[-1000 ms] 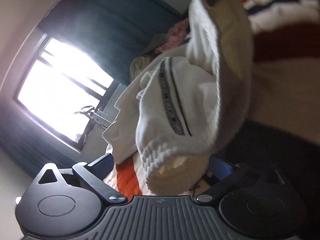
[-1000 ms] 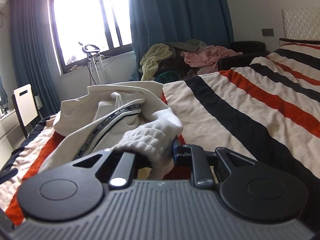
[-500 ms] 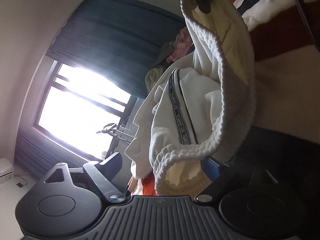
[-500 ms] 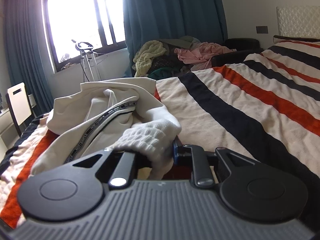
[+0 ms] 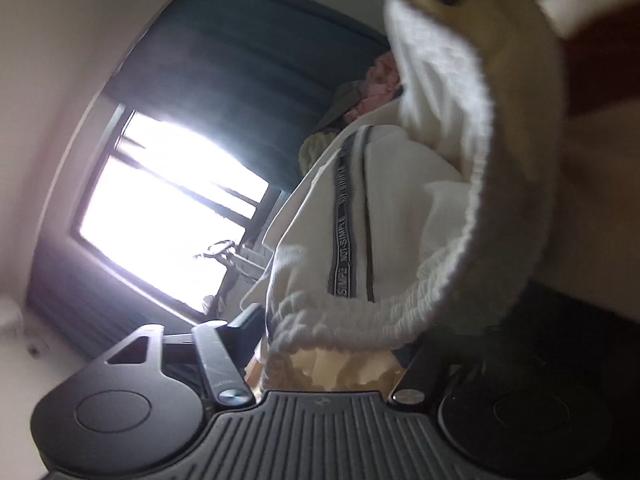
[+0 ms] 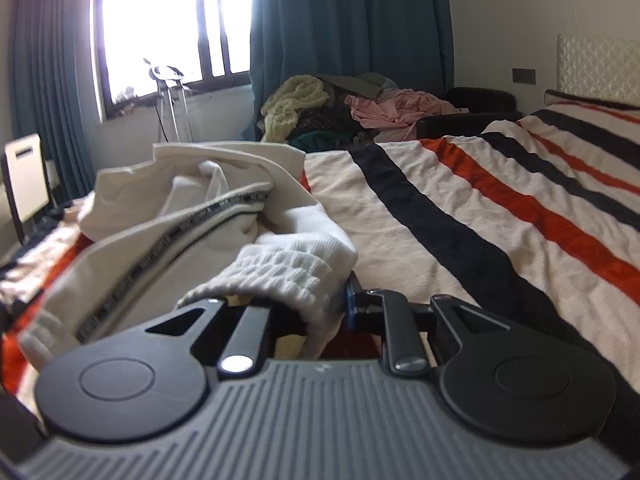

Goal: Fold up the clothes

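**Soft cream trousers, held by the ribbed waistband**

The cream trousers (image 6: pixel 168 216) lie bunched on the striped bed (image 6: pixel 460 216), their ribbed elastic waistband (image 6: pixel 292 268) lifted toward both cameras. The right gripper (image 6: pixel 320 312) has its fingers clamped together on one part of that band. The left gripper (image 5: pixel 332 344) has the gathered band between its fingers, which are closing; whether the pads already press on it cannot be told.

The fabric looks light, thick and limp: it sags and creases, so it will drape rather than hold shape. The band is the firmest, least slippery hold. Gripping it at two well-separated points should let the legs hang straight along the printed side stripe (image 5: pixel 344 236).
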Demonstrator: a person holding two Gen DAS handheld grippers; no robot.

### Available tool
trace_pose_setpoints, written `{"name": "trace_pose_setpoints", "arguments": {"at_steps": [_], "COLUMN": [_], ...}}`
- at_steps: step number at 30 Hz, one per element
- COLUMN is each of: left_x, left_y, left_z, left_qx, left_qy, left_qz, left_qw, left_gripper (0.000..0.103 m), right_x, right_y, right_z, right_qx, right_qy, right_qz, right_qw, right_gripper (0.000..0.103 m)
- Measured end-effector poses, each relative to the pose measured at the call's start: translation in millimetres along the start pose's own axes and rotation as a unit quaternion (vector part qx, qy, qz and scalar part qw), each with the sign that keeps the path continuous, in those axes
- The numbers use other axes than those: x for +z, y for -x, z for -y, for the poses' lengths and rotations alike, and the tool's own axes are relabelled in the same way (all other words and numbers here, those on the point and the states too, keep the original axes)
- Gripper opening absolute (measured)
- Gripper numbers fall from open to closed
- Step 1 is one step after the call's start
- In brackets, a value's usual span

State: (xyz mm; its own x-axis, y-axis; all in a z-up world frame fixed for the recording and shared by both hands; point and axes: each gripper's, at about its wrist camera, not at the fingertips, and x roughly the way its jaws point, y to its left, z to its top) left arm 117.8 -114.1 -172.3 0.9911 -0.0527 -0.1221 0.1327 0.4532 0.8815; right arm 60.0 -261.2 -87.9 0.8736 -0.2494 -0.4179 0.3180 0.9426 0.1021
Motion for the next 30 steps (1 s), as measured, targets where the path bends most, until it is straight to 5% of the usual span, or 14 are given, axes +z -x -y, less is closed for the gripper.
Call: {"name": "trace_pose_setpoints", "arguments": {"at_steps": [1, 2, 3, 7, 11, 13, 17, 23, 27, 30], "left_x": [1, 2, 3, 7, 7, 2, -30, -111, -146, -146], "left_y": [-1, -2, -1, -1, -2, -2, 13, 43, 39, 40], "left_z": [-5, -10, -16, -47, -76, -102, -158, -181, -175, -172], "left_qx": [0.012, 0.023, 0.029, 0.029, 0.038, 0.037, 0.018, -0.034, -0.058, -0.056], "left_qy": [0.014, 0.028, 0.044, 0.150, 0.244, 0.307, 0.434, 0.532, 0.556, 0.553], "left_qz": [-0.003, -0.006, -0.008, -0.025, -0.040, -0.058, -0.109, -0.221, -0.269, -0.270], "left_qw": [0.9998, 0.9993, 0.9986, 0.9880, 0.9683, 0.9492, 0.8944, 0.8166, 0.7843, 0.7865], "left_gripper": [0.041, 0.021, 0.016, 0.013, 0.012, 0.012, 0.012, 0.013, 0.013, 0.018], "right_x": [-1, -2, -3, -4, -7, -8, -12, -29, -34, -37], "right_y": [-1, -1, -2, -2, -1, -2, -5, -3, -1, 0], "right_z": [0, -1, -1, -5, -8, -8, -12, -48, -55, -58], "right_qx": [-0.003, -0.006, -0.009, -0.010, -0.008, -0.007, 0.025, 0.060, 0.081, 0.097], "right_qy": [0.003, 0.005, 0.008, 0.020, 0.032, 0.036, 0.046, 0.151, 0.169, 0.171], "right_qz": [-0.003, -0.006, -0.007, -0.008, -0.014, -0.023, -0.049, -0.076, -0.095, -0.108], "right_qw": [1.000, 1.000, 1.000, 1.000, 0.999, 0.999, 0.997, 0.984, 0.978, 0.975], "right_gripper": [0.020, 0.020, 0.020, 0.020, 0.020, 0.020, 0.026, 0.038, 0.057, 0.069]}}
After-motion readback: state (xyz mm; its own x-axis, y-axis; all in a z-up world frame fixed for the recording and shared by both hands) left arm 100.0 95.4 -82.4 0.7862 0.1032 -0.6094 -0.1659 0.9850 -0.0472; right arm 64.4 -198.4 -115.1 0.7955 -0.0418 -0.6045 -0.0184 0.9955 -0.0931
